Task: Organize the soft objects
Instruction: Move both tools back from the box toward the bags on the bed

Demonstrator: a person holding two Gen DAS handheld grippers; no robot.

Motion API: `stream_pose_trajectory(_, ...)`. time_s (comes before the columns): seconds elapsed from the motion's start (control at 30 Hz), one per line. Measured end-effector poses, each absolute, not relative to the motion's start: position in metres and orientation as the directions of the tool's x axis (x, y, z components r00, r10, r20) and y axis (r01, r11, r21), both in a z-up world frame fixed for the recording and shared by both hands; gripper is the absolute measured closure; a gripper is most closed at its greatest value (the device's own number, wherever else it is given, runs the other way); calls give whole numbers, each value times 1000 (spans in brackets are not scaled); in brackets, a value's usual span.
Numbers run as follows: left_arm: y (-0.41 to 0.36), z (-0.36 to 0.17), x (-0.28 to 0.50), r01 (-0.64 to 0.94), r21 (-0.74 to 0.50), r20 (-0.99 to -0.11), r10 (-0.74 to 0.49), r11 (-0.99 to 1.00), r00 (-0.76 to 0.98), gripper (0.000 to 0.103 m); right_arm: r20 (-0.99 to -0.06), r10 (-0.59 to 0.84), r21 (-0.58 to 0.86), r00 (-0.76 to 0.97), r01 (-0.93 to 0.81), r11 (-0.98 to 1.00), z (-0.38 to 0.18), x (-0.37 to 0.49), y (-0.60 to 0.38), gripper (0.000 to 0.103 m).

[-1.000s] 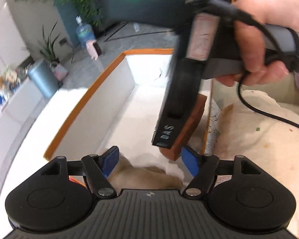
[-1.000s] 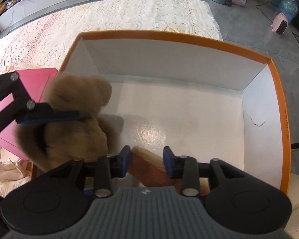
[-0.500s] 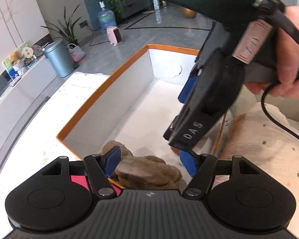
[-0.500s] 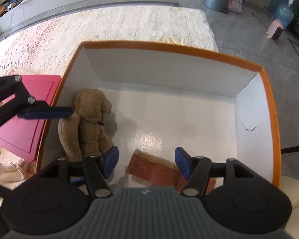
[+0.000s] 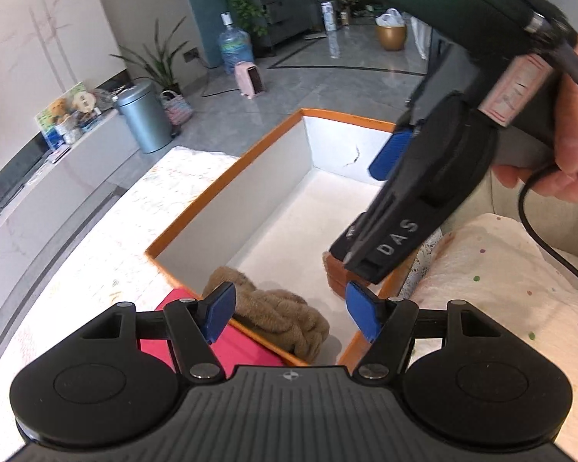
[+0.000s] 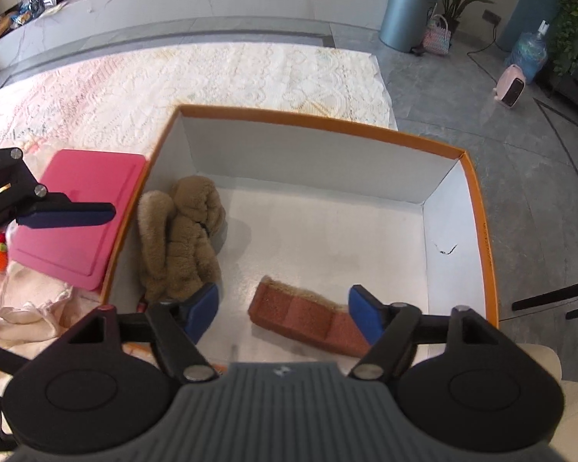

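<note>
We are seeing only part of the brown plush bear: its lower end is hiding behind the right gripper in the right wrist view, and the near end of the brick-red sponge block is cut off by the same gripper's body. In the left wrist view the block is mostly covered by the right gripper's black housing at 2 o'clock. Both soft things are lying inside the orange-rimmed white box, the bear against the wall at 9 o'clock, the block near 6 o'clock, apart from each other. The box is sitting on a cream lace cloth with a pink board just beside it; grey floor and a grey bin are lying beyond. We are holding the left gripper wide apart and empty, the right likewise. Most of the box floor is showing bare.
</note>
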State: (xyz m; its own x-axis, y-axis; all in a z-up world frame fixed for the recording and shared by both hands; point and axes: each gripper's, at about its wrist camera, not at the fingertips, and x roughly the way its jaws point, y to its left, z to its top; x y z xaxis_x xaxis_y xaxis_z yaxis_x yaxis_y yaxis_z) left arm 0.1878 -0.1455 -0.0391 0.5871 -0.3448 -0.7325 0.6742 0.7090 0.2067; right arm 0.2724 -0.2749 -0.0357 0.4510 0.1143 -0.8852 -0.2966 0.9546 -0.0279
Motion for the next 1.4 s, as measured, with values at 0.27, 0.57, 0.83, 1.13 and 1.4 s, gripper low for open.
stream_pose_trajectory(0.27, -115, -23, 167, 555, 167, -722, -282, 815, 632, 25, -834, 111, -46, 541, -268, 962, -24, 226, -257, 22)
stream_pose_trajectory(0.57, -57, -16, 131, 417, 94, -703, -236, 904, 671, 28, -734, 191, 39, 652, -241, 970, -20, 171, -216, 22)
stream_pose_trajectory(0.83, 2, -27, 99, 260, 59, -709, -143, 964, 690, 32, -676, 243, 60, 696, -276, 959, -29, 126, -172, 22)
stream_pose_trajectory(1.13, 60, -53, 76, 120, -2, -758, -80, 993, 648, 39, -717, 304, 52, 627, -388, 920, -65, 104, -114, 31)
stream_pose_trajectory(1.4, 84, -82, 62, 51, -69, -797, -86, 996, 598, 40, -783, 338, 88, 522, -446, 891, -98, 121, -77, 22)
